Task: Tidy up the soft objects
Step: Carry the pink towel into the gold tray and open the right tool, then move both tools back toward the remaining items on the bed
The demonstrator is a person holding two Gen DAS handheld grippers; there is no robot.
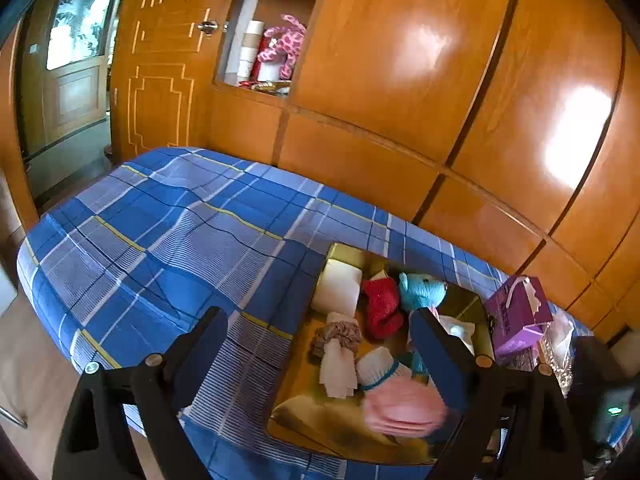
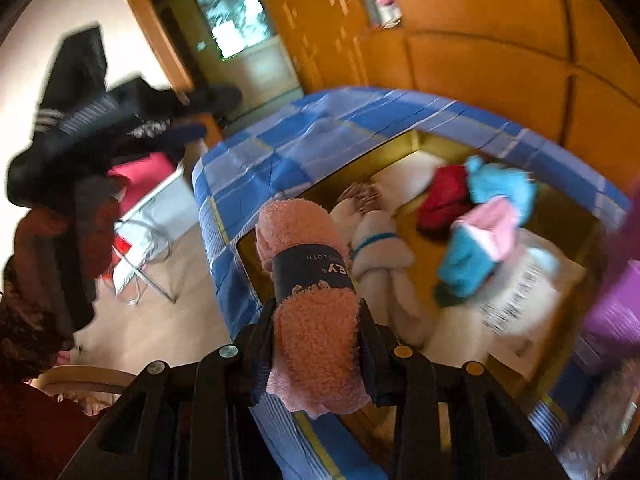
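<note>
Clearly, the right gripper [image 2: 316, 320] is clamped on a pink rolled towel [image 2: 308, 280], pinched below its dark paper band, held above the near edge of the gold tray [image 2: 400, 152]; the left gripper [image 1: 320, 344] hangs spread wide and empty over the bed [image 1: 180, 232]. At one o'clock from the towel lie a white sock roll [image 2: 380, 248], red cloth [image 2: 444, 196] and blue plush toy [image 2: 500, 184]. Likely risk: the fluffy roll could slip through the band or unroll, since the grip is off-centre.
</note>
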